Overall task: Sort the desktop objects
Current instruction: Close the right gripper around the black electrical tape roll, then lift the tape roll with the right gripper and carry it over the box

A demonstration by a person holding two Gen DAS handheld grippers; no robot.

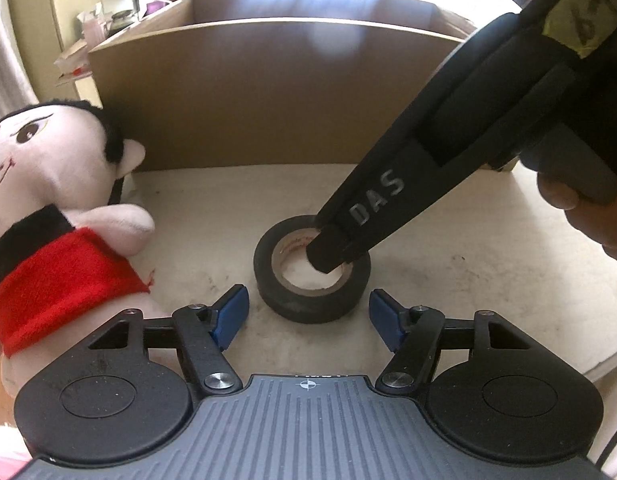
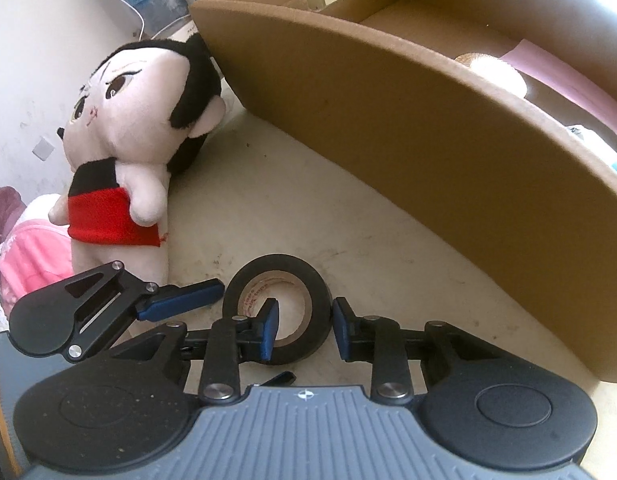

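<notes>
Black tape roll (image 2: 277, 308): one right fingers (image 2: 271, 328) inside its core, one outside.

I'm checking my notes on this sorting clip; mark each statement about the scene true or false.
1. The tape roll lies flat on the table. True.
2. One finger of the right tool is inside the roll's hole. True.
3. The doll is inside the box. False: it is on the table beside the box.
4. The left tool is clamped on the doll. False: its pads flank the roll, not touching.
5. The doll wears blue. False: red.
</notes>
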